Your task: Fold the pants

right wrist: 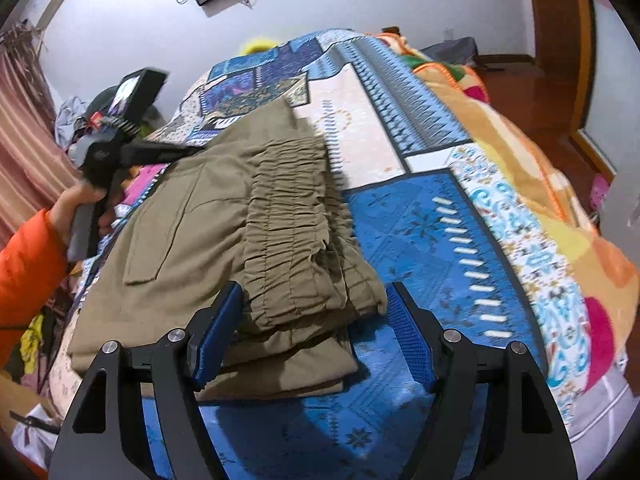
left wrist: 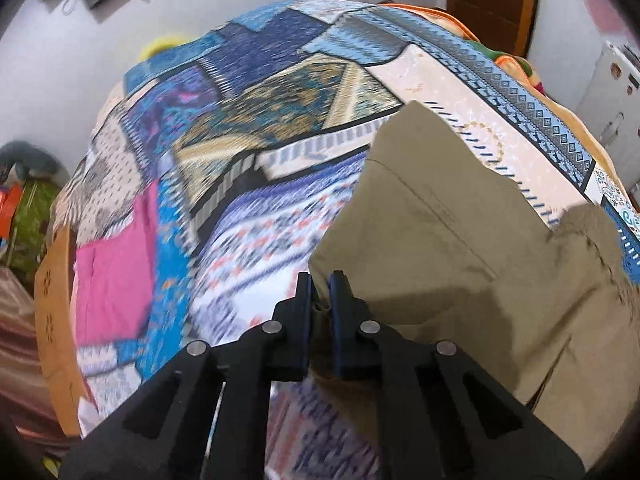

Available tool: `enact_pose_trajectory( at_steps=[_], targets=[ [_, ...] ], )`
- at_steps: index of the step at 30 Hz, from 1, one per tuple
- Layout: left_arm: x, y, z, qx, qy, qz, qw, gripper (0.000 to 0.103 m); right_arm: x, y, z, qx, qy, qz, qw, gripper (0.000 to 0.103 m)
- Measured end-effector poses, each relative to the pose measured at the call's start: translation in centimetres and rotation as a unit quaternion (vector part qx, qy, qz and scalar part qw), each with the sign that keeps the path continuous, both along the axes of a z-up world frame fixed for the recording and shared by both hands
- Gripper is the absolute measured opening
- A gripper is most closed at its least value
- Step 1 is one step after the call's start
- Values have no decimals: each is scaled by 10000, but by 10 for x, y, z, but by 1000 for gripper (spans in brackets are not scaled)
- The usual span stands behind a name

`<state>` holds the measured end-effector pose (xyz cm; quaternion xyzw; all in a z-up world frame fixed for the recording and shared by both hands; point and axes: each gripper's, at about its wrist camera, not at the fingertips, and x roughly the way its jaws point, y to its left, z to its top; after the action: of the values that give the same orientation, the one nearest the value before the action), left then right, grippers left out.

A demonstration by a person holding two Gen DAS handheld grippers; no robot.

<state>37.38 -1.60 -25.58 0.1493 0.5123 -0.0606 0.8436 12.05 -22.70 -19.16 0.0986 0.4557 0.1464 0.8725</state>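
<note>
Khaki pants (right wrist: 208,216) lie folded in layers on a patterned bedspread (right wrist: 416,216), with the gathered elastic waistband (right wrist: 292,216) on top nearest me. My right gripper (right wrist: 316,312) is open, its blue pads on either side of the waistband corner, holding nothing. My left gripper (left wrist: 320,292) is shut on the left edge of the pants (left wrist: 440,240). In the right wrist view the left gripper (right wrist: 192,150), held by a hand in an orange sleeve, reaches in at the pants' far left edge.
A pink cloth (left wrist: 112,280) lies on the bed's left side. An orange floral blanket (right wrist: 520,160) runs along the bed's right side. A wooden door (right wrist: 560,60) and floor are at the right. Clutter sits by the curtain (right wrist: 24,140) at the left.
</note>
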Motion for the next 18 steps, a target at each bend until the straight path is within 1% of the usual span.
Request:
enact_pose_trajectory(
  at_steps=[2, 6, 9, 11, 13, 15, 16, 17, 18],
  targets=[
    [-13, 17, 4, -132, -14, 193, 9997, 8, -1, -3, 5, -50, -67, -35, 10000, 70],
    [-54, 48, 11, -329, 1, 472, 9983, 8, -3, -5, 17, -75, -216, -90, 9997, 70],
    [-86, 67, 13, -537, 75, 688, 9962, 8, -3, 1, 24, -69, -298, -7, 9995, 70],
    [-108, 76, 16, -643, 47, 796, 9947, 8, -3, 8, 25, -133, -338, 62, 9993, 70],
    [-128, 82, 19, -742, -5, 897, 9932, 8, 0, 15, 23, -127, -357, 204, 9991, 70],
    [-146, 91, 21, -920, -28, 1065, 9900, 8, 7, 23, 15, -75, -221, 300, 9993, 69],
    [-155, 95, 21, -1043, -30, 1128, 9881, 8, 11, 26, 10, -78, -149, 321, 9993, 68],
    [-165, 99, 21, -1142, -48, 1191, 9863, 8, 14, 28, 6, -112, -81, 336, 9993, 64],
    [-175, 102, 22, -1181, -94, 1273, 9848, 7, 19, 33, -1, -141, 27, 376, 9992, 62]
  ],
)
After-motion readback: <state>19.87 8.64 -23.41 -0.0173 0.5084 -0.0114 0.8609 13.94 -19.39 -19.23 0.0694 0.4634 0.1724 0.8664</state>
